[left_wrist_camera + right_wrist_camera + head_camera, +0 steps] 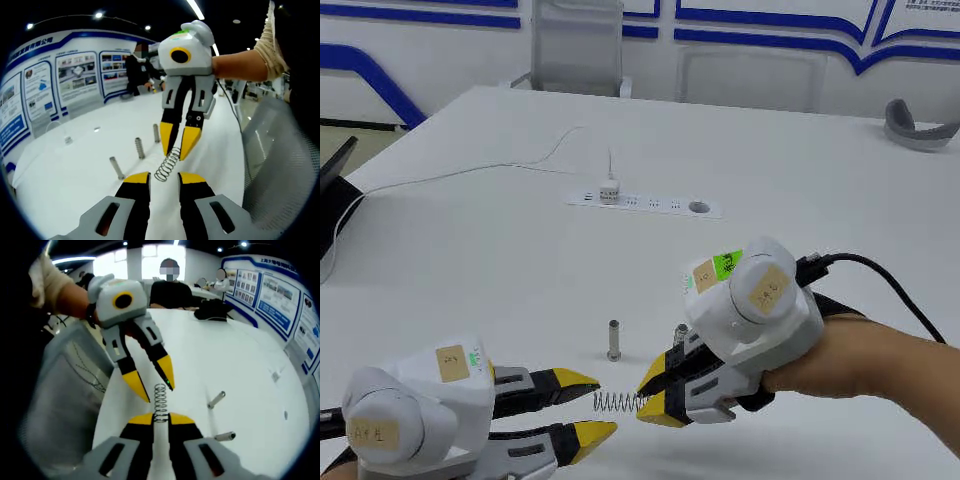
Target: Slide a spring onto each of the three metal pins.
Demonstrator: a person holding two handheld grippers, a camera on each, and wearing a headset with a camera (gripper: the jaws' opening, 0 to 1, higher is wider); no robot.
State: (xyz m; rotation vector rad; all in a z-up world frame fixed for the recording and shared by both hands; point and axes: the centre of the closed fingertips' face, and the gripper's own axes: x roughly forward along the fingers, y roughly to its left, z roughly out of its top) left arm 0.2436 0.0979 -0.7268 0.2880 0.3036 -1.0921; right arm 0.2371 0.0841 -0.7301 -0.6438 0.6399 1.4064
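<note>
A short coil spring (616, 402) hangs level just above the white table (470, 260). My right gripper (656, 394) is shut on its right end. My left gripper (588, 405) is open, and the spring's free end reaches the gap between its yellow tips. In the left gripper view the spring (167, 164) runs from the right gripper (178, 149) down toward the left gripper (165, 178). In the right gripper view the spring (160, 401) rises from the right gripper (161, 419) toward the left gripper (153, 380). Upright metal pins (613, 340) (116, 168) (139, 148) (156, 133) stand just behind.
A white power strip (645, 203) with a plug (609, 190) and a thin cable lies further back on the table. Two chairs (576, 45) stand at the far edge. A grey curved object (918, 126) rests at the far right. People stand in the background (170, 282).
</note>
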